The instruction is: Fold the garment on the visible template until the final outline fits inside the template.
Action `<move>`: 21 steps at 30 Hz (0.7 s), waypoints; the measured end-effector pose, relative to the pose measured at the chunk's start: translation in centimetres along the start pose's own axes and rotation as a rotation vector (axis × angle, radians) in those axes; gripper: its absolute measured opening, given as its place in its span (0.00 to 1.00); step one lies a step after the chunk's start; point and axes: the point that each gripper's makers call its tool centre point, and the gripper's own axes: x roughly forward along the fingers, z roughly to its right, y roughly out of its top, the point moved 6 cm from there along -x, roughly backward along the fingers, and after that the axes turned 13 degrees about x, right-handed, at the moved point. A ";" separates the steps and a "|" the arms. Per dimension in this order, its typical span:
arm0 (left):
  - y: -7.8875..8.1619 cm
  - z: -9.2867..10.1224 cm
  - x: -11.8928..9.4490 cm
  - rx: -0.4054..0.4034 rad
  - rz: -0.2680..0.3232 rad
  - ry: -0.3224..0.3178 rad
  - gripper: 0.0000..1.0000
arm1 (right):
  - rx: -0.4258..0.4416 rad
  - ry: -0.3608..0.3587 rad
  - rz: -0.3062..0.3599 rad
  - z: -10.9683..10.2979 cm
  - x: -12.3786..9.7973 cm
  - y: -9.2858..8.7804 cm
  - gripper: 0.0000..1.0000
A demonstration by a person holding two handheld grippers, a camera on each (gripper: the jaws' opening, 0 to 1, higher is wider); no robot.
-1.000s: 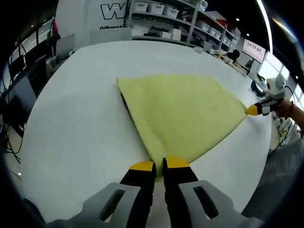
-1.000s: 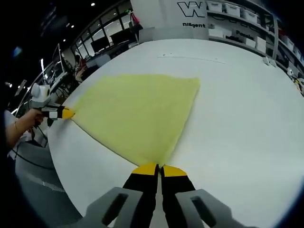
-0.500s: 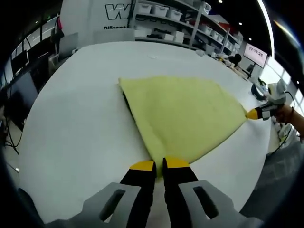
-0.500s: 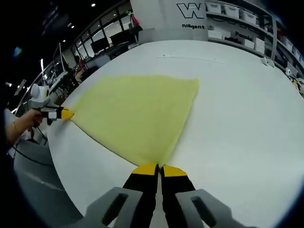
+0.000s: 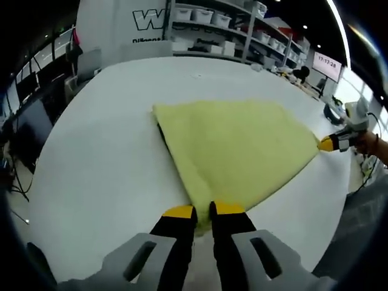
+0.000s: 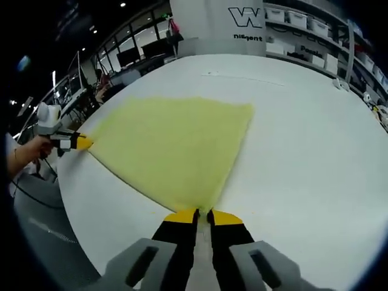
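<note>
Left gripper view: the yellow garment [image 5: 233, 145] lay flat on the white surface [image 5: 103, 157], spread as a broad folded shape with one corner running down to the left tool [image 5: 202, 211]. That tool's yellow-tipped jaws were pressed nearly together, pinching the near corner of the garment. At the far right corner of the cloth, the right tool [image 5: 327, 143] gripped the fabric tip, held by a hand [image 5: 367, 140] just behind it. A dark layer edge showed along the garment's left side. Shelving with white bins [image 5: 212, 24] stood beyond the surface.

Right gripper view: the garment [image 6: 173, 142] lay on the surface [image 6: 303, 139], narrowing toward the right tool [image 6: 203, 214], whose jaws were closed to a thin gap on the cloth's near corner. At the left corner of the garment, the left tool [image 6: 80, 142] pinched the fabric tip, with a hand [image 6: 27, 151] holding it. The cloth's upper edge ran to a squared corner near the middle of the surface. No template outline could be made out on the surface.
</note>
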 end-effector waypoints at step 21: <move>4.8 1.8 -6.8 0.000 0.174 -0.002 0.96 | -0.023 0.052 0.198 -4.6 -7.1 3.6 0.89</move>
